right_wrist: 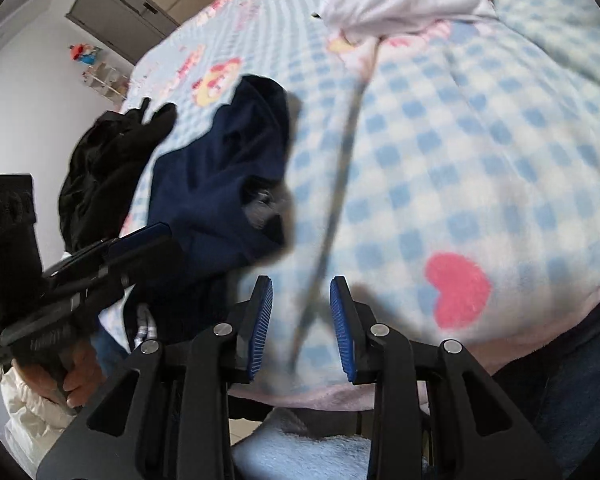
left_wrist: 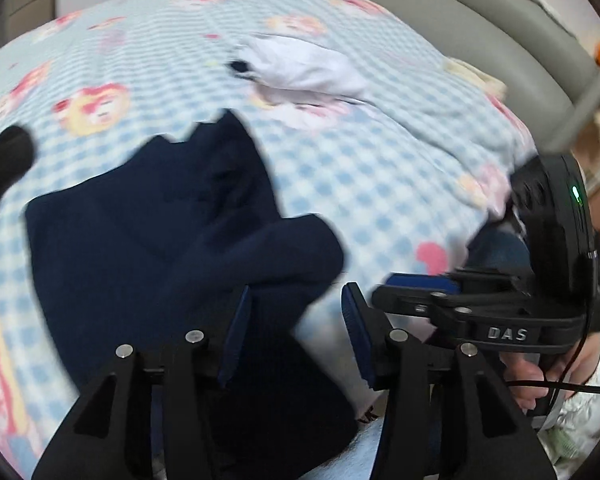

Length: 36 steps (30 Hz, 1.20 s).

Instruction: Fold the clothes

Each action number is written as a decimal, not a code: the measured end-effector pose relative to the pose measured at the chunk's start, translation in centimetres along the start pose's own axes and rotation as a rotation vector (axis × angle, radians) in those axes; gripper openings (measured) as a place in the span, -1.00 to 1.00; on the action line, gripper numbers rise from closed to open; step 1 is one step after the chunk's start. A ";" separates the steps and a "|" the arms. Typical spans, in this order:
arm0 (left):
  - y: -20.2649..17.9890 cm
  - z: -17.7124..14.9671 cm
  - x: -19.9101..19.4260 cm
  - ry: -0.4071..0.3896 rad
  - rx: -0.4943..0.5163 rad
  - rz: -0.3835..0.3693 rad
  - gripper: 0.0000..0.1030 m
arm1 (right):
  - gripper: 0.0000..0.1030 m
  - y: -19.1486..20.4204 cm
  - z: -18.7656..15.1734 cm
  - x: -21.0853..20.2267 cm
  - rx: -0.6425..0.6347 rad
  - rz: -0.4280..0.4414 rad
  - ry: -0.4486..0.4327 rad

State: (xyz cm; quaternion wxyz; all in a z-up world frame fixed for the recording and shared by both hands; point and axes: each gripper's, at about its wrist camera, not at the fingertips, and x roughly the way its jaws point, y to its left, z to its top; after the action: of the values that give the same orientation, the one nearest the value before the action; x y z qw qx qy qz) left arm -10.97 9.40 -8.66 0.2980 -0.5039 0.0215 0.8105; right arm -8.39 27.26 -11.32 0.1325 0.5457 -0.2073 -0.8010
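Left claw (left_wrist: 296, 332) apart over navy garment (left_wrist: 148, 240) — right claw (right_wrist: 302, 328) apart, nothing gripped, above checked blanket (right_wrist: 460, 168).

black tongs (right_wrist: 301, 326) with ribbed blue pads (right_wrist: 260, 328), silver screws, white "das" lettering; puffy white sleeve (right_wrist: 32, 412).

"DAS" on the right gripper (left_wrist: 416, 292)

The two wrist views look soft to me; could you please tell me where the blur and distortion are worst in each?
Left wrist view: the checked blanket and navy garment smear with motion, while the left gripper stays sharp; fisheye bends the bed edges. Right wrist view: the blanket and white garment are blurred, the right gripper is crisp, and a thin streak crosses between its fingers.
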 end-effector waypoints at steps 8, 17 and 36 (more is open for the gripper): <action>0.7 -0.4 3.8 0.068 -0.039 0.077 -0.88 | -0.36 0.8 1.6 -1.5 -0.039 -0.051 -0.040; 10.5 0.7 -8.3 -0.240 -0.354 -0.029 -0.86 | -0.32 4.0 4.5 -1.0 -0.099 0.001 -0.015; 21.0 -0.1 -3.6 -0.193 -0.510 0.135 -0.47 | -0.20 7.8 14.5 9.8 -0.205 -0.085 0.052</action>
State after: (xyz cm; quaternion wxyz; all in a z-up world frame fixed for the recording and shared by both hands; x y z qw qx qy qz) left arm -20.37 -9.52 -11.33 0.1077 -0.4806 -0.1782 0.8519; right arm -25.57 18.81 -10.99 0.1590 0.5582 -0.0977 -0.8085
